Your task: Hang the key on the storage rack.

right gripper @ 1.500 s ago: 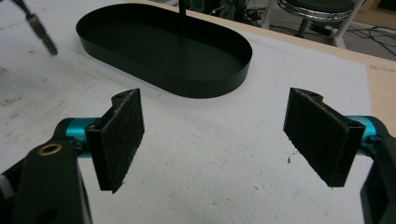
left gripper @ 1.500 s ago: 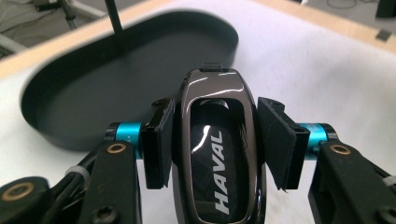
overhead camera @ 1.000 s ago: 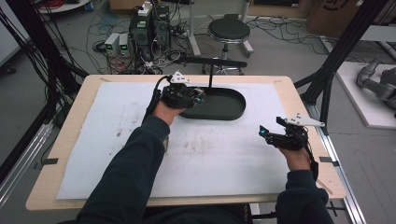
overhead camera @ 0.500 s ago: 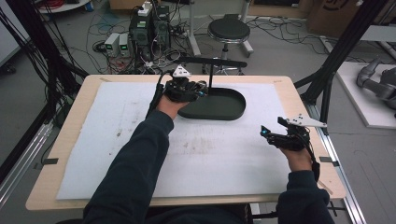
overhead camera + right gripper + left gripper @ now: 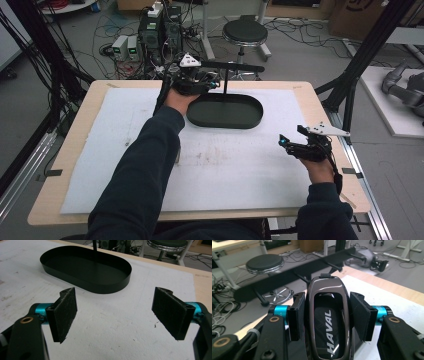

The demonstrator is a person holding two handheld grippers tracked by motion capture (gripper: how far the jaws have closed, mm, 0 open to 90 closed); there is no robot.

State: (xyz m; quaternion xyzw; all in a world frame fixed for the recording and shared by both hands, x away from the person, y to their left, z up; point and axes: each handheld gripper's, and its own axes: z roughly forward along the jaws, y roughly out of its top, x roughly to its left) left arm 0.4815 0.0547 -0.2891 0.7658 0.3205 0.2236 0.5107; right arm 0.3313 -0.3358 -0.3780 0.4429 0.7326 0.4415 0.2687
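I grip one car key (image 5: 327,320) in my left claw (image 5: 200,82), pads clamped on its glossy sides, up by the hook bar (image 5: 235,66) above the black tray (image 5: 225,111). It could slip, or miss a peg and drop. My right claw (image 5: 292,145) hangs wide, empty, over the white mat (image 5: 100,145). One key, one tray, one bar.

— What are the grippers built like?
— The left gripper (image 5: 325,312) has black arms, brass-ringed pivots, teal collars and flat black pads (image 5: 297,315); a grey three-cornered plate sits at the top centre of the high view.
— And the other one?
— The right gripper (image 5: 113,312), lower right in the high view, is the same build, with scuffed pads (image 5: 65,312). Dark navy sleeves (image 5: 145,165) enter from the bottom edge.
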